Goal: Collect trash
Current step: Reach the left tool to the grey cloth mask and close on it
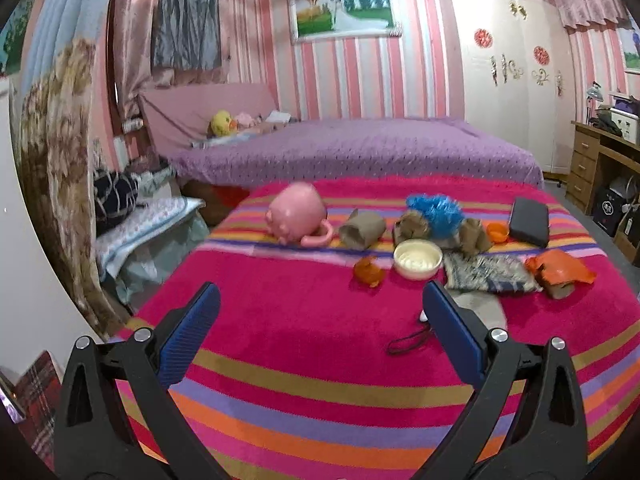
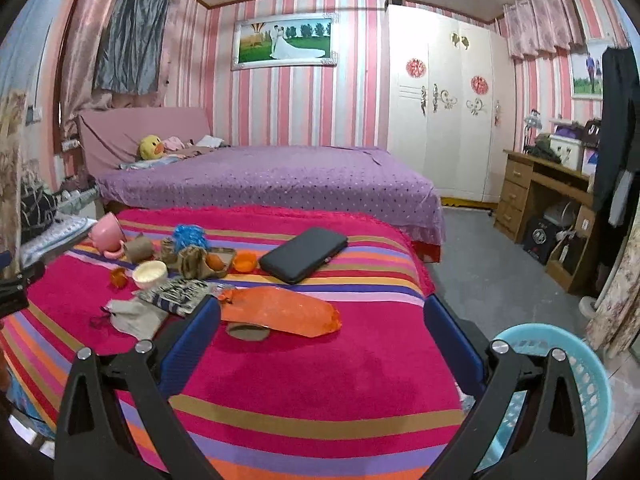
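Observation:
Trash lies on a striped pink blanket [image 1: 304, 336]. An orange plastic bag [image 2: 280, 310] lies over a cardboard tube [image 2: 247, 332], just ahead of my open, empty right gripper [image 2: 322, 308]. In the left wrist view I see a cardboard roll [image 1: 362, 229], a blue plastic tuft [image 1: 436, 210], crumpled brown paper [image 1: 474, 236], an orange wrapper [image 1: 369, 271] and the orange bag [image 1: 560, 266]. My left gripper [image 1: 320, 296] is open and empty, short of the orange wrapper. A light blue basket [image 2: 568, 384] stands on the floor at lower right.
A pink mug [image 1: 298, 214], a white bowl [image 1: 418, 258], a black case [image 2: 304, 254], a patterned pouch [image 1: 490, 274] and a grey cloth with a cord [image 2: 136, 316] also lie on the blanket. A purple bed [image 2: 272, 180] is behind. A wooden desk [image 2: 536, 196] stands at right.

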